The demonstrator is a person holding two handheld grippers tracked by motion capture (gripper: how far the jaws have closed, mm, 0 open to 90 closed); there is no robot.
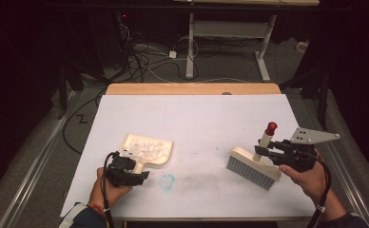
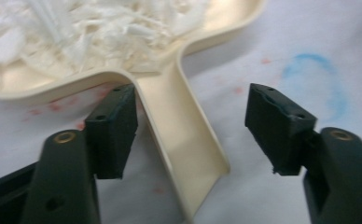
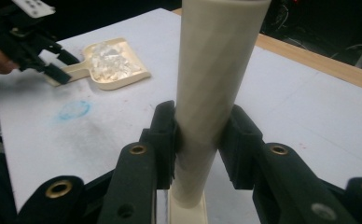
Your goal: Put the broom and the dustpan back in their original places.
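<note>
A cream dustpan (image 1: 147,149) holding white shreds (image 2: 76,28) lies at the left of the white table sheet (image 1: 197,118). Its handle (image 2: 184,135) lies between the jaws of my left gripper (image 1: 137,165), which stands open; the right pad (image 2: 277,121) is clearly off the handle. In the right gripper view the same dustpan (image 3: 114,63) and left gripper (image 3: 58,65) sit far off. My right gripper (image 1: 263,149) is shut on the upright cream handle (image 3: 216,70) of a hand brush (image 1: 251,166) with grey bristles and a red cap (image 1: 271,127).
A faint blue ring (image 1: 168,180) is smudged on the sheet between the dustpan and the brush. A wooden table edge (image 1: 192,89) runs along the far side. Beyond it, cables (image 1: 140,57) and another table's legs (image 1: 190,47) stand on the floor.
</note>
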